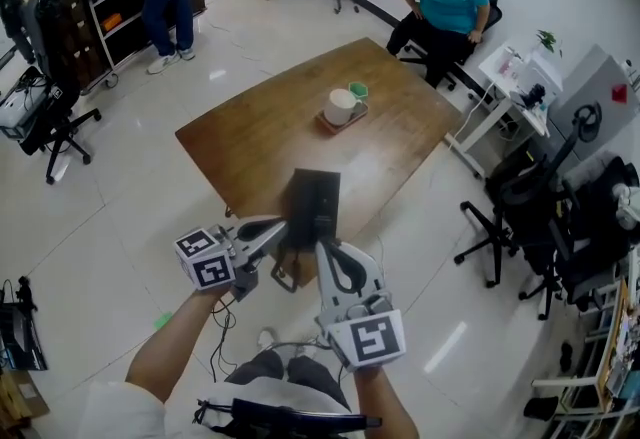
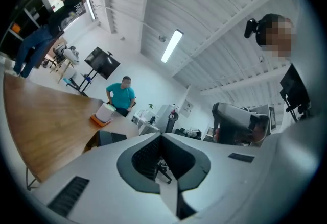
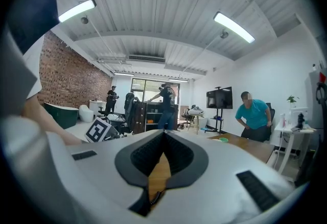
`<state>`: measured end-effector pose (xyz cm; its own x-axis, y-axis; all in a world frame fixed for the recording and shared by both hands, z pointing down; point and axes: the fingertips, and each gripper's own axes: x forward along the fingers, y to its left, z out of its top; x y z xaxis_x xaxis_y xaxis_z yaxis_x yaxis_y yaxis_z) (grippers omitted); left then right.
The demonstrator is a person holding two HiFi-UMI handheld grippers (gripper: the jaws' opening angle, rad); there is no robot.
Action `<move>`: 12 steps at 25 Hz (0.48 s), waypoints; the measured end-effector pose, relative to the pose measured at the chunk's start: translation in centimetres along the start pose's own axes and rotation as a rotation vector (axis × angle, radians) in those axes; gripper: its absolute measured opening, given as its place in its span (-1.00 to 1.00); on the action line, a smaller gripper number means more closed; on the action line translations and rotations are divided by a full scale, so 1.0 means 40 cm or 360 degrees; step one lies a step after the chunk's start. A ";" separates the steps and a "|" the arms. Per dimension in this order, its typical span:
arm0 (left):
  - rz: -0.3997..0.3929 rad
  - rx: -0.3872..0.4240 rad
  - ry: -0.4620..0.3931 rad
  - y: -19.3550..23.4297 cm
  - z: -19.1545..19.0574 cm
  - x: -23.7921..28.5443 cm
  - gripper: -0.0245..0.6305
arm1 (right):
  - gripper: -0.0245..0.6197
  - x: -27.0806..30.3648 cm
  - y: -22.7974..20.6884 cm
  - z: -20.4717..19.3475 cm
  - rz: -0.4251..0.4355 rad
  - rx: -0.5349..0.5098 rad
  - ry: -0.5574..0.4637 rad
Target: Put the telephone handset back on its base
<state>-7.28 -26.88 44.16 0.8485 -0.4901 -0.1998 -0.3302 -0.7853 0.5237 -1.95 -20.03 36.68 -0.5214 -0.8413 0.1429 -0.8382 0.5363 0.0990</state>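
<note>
Fingers (image 2: 145, 159) of the left gripper (image 1: 281, 227) are pinched together, empty; the right gripper (image 1: 323, 249) likewise, both beside a black rectangular telephone (image 1: 313, 199) at the brown wooden table (image 1: 260, 132) edge.

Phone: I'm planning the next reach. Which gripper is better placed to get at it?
Left, probably. The left gripper has its tips at the side of the phone, and its own view shows the phone. The right gripper has its tips short of it. Both are shut.

Wooden table (image 1: 258, 145) (smooth, faintly glossy)
</note>
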 end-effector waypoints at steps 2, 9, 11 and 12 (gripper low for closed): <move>-0.0011 0.0076 -0.0065 -0.049 0.044 -0.008 -0.93 | -0.91 -0.005 0.011 0.009 0.0017 -0.0004 -0.0006; 0.0034 0.0443 -0.0174 -0.218 0.147 -0.012 -0.93 | -0.91 -0.042 0.019 0.034 0.0069 0.0001 -0.0042; 0.0054 0.0524 -0.0189 -0.273 0.154 -0.010 -0.93 | -0.91 -0.068 0.026 0.045 0.0090 -0.0008 -0.0075; 0.0068 0.0553 -0.0194 -0.302 0.153 -0.010 -0.93 | -0.91 -0.085 0.031 0.049 0.0100 -0.0013 -0.0089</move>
<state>-6.16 -19.53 32.83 0.7825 -0.5499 -0.2919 -0.5026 -0.8347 0.2252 -1.51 -16.64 34.38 -0.5815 -0.8081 0.0937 -0.8022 0.5887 0.0993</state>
